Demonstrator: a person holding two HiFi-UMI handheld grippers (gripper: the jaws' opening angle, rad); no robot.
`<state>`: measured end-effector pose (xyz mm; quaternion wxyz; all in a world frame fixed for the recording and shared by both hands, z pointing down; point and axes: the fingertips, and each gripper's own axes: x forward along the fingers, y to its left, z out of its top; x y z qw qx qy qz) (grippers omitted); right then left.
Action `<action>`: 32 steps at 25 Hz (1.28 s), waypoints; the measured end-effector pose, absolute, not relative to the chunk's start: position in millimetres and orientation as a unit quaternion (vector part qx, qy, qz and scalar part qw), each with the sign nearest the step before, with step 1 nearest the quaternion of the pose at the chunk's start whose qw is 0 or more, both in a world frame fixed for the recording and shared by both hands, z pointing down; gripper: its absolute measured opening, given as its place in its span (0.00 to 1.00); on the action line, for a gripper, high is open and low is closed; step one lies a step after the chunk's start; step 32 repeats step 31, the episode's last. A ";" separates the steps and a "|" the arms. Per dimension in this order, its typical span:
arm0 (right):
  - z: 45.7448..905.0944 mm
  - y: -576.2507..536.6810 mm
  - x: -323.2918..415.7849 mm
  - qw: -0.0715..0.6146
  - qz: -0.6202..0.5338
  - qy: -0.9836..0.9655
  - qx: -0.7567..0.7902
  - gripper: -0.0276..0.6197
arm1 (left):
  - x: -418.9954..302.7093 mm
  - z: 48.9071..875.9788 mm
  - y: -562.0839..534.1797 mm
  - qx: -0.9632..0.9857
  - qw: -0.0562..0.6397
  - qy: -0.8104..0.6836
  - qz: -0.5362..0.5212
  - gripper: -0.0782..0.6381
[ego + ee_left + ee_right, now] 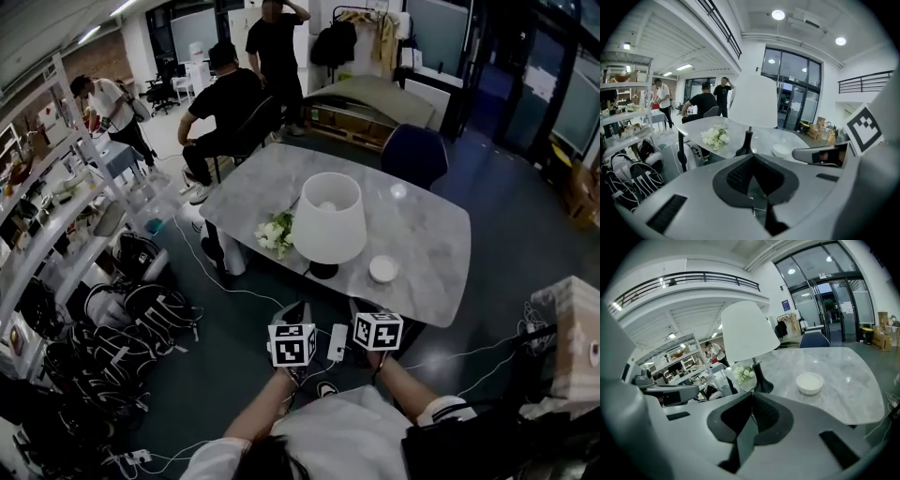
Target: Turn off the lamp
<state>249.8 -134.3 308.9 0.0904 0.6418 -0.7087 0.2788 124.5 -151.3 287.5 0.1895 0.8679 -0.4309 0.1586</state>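
Note:
A table lamp with a white shade (pixel 328 217) and a black base (pixel 323 270) stands near the front edge of the grey marble table (pixel 427 234). Its shade (pixel 753 101) (pixel 747 331) fills the middle of both gripper views. Both grippers hang side by side in front of the table's near edge, pointing at the lamp and apart from it. My left gripper (pixel 292 313) (pixel 752 157) is shut with nothing in it. The right gripper (pixel 366 307) (pixel 751 394) has its jaws together and holds nothing.
White flowers (pixel 277 232) lie left of the lamp and a white bowl (pixel 382 269) sits to its right. A blue chair (pixel 414 155) is behind the table. Backpacks (pixel 122 319) and shelves (pixel 47 206) line the left. Three people (pixel 225 108) are at the back. Cables cross the floor.

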 end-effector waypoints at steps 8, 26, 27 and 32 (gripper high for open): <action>312.1 -138.6 256.8 0.106 0.277 -0.711 0.638 0.04 | 136.1 291.8 -162.4 0.863 0.201 -0.436 0.158 0.12; 322.3 -136.4 254.1 0.126 0.288 -0.707 0.633 0.04 | 138.4 304.7 -160.3 0.857 0.218 -0.437 0.164 0.12; 322.6 -135.5 254.4 0.127 0.288 -0.707 0.633 0.04 | 138.9 305.0 -159.9 0.857 0.217 -0.437 0.165 0.12; 324.3 -132.6 256.0 0.130 0.290 -0.707 0.632 0.04 | 140.0 306.4 -159.0 0.858 0.214 -0.436 0.169 0.12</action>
